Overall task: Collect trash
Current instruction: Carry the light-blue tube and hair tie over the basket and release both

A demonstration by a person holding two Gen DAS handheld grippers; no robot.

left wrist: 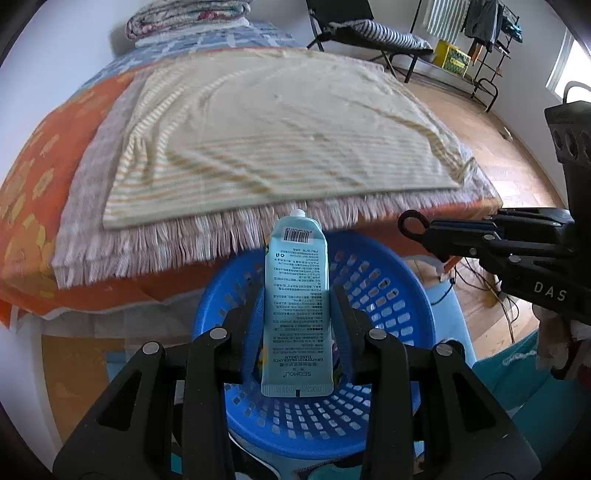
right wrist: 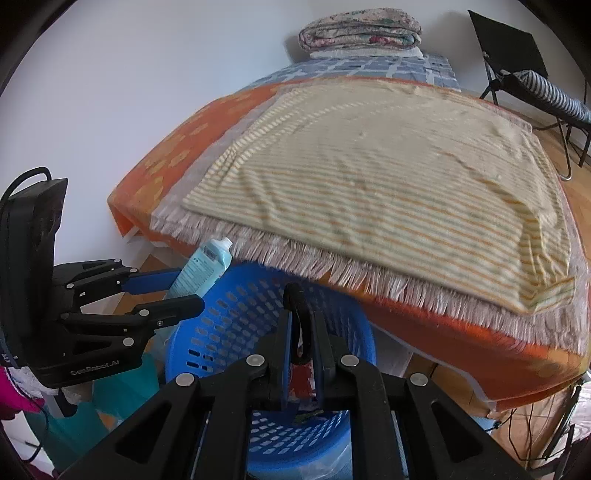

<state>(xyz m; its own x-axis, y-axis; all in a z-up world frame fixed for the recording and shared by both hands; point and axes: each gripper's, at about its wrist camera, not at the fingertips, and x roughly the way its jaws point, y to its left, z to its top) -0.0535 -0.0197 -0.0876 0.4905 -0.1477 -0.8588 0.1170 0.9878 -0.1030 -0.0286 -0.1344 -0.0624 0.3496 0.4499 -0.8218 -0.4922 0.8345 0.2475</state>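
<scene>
My left gripper (left wrist: 297, 295) is shut on a pale blue hand cream tube (left wrist: 297, 295) and holds it, cap forward, over a blue perforated basket (left wrist: 391, 295). In the right wrist view the left gripper (right wrist: 181, 288) and the tube (right wrist: 203, 269) show at the left, above the basket's (right wrist: 236, 317) left rim. My right gripper (right wrist: 301, 325) is shut on a black looped object (right wrist: 297, 299) over the basket. It also shows in the left wrist view (left wrist: 436, 232), with the black loop (left wrist: 412, 221) sticking out past its tips.
A bed with an orange sheet (left wrist: 44, 177), a fringed blanket (left wrist: 177, 243) and a striped cream towel (left wrist: 280, 125) lies just beyond the basket. Folded bedding (right wrist: 360, 29) sits at its far end. A black chair (left wrist: 354, 26), a clothes rack (left wrist: 491, 29) and floor cables (left wrist: 491, 291) are at the right.
</scene>
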